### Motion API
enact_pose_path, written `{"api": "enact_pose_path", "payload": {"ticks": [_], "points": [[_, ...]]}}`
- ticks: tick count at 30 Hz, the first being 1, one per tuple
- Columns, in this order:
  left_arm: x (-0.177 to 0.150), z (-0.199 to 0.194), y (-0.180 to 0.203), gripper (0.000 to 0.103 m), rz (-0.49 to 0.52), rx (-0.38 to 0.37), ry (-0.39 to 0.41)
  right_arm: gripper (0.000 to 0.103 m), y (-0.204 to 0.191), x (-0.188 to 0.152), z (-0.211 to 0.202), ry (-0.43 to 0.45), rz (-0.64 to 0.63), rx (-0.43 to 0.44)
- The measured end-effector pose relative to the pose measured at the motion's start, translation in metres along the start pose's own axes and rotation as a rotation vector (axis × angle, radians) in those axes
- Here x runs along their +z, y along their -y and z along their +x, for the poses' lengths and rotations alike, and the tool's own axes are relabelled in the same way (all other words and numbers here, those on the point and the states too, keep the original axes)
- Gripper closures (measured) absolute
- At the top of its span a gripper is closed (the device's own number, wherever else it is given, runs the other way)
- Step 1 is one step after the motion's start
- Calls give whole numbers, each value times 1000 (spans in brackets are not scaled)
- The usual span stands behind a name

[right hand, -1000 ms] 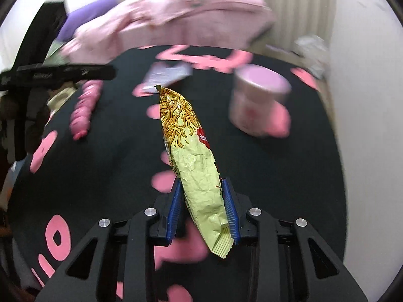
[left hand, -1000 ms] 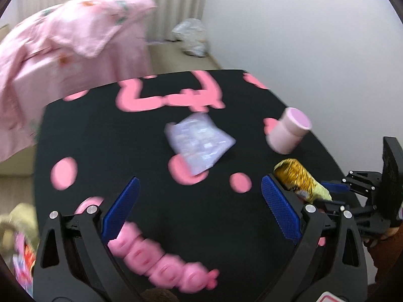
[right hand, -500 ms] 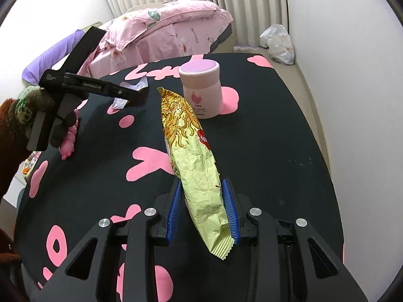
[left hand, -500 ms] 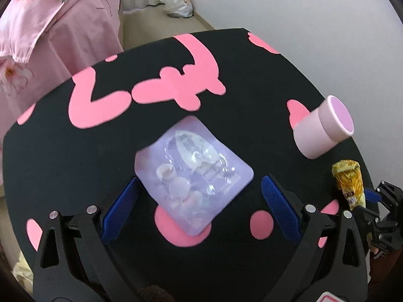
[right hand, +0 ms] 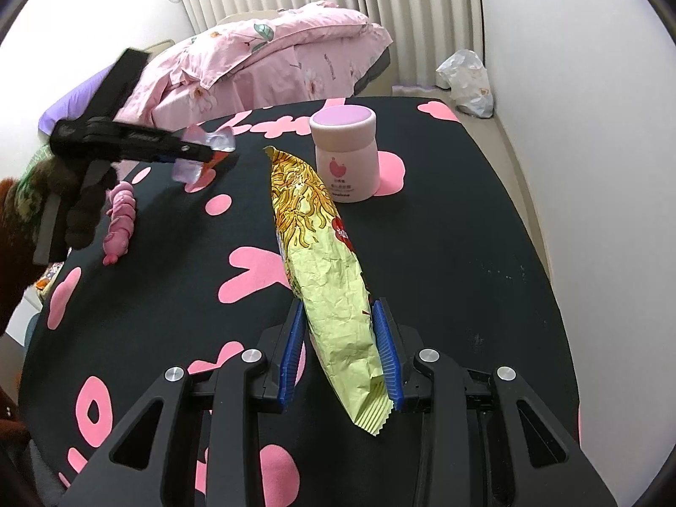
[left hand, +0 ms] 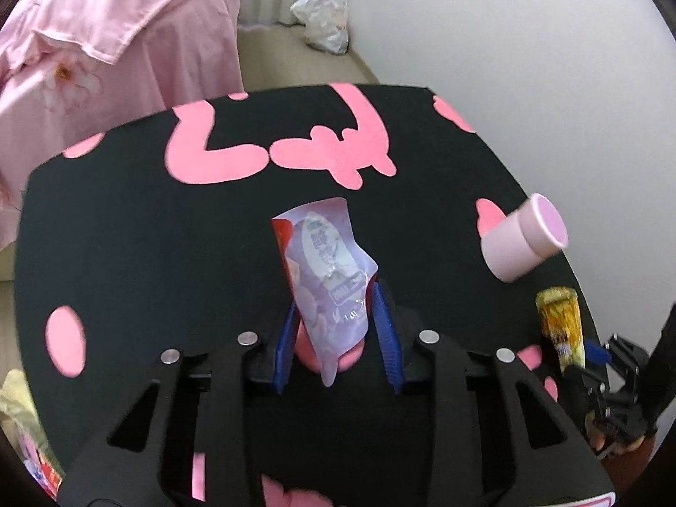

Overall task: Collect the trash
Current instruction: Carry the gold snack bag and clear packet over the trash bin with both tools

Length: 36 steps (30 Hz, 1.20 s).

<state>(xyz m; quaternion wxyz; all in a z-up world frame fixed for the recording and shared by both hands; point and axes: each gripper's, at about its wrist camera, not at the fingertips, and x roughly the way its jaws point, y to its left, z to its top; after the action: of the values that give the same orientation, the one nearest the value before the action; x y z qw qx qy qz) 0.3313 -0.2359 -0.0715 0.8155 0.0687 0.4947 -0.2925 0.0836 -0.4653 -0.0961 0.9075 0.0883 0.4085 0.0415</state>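
Left tongs: just closed, clamped on lilac plastic pouch, apparently just above black-and-pink desk.
Right tongs: clamped on crumpled gold foil snack wrapper, off desk.
Nearby: pink lidded jar.

The jar stands upright on the table, toward its far side. Left of the jar, a wrapper reaches over the table toward it, and farther left a pouch hangs above the tabletop. A toy lies near the table's left edge, left of the jar. Behind the jar, beyond the table, lies bedding; a bag sits on the floor behind the jar to its right.
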Motion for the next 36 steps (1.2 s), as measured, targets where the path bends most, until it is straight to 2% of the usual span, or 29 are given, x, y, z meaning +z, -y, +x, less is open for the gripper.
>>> {"api": "enact_pose_path", "payload": {"ticks": [2,7,16,21,26,31,36], "points": [[-12,-17,1,70,-6,17,22,71,-2,2,-3,6,-2,2],[-46,-60,11,70,-12,-16,72,71,-12,9,-14,46,-20,21],[-124,-116,7,70,-52,91,147,71,-61,26,-28,83,-130,80],[-164,-150,-25,70,-144,139,188,71,-105,41,-32,96,-238,116],[-198,-186,-66,70,-243,207,241,71,-161,61,-26,96,-332,194],[-227,-215,-107,70,-338,255,287,71,-221,77,-8,57,-420,277],[-254,-231,-143,70,-422,277,317,71,-278,84,11,16,-519,324]]}}
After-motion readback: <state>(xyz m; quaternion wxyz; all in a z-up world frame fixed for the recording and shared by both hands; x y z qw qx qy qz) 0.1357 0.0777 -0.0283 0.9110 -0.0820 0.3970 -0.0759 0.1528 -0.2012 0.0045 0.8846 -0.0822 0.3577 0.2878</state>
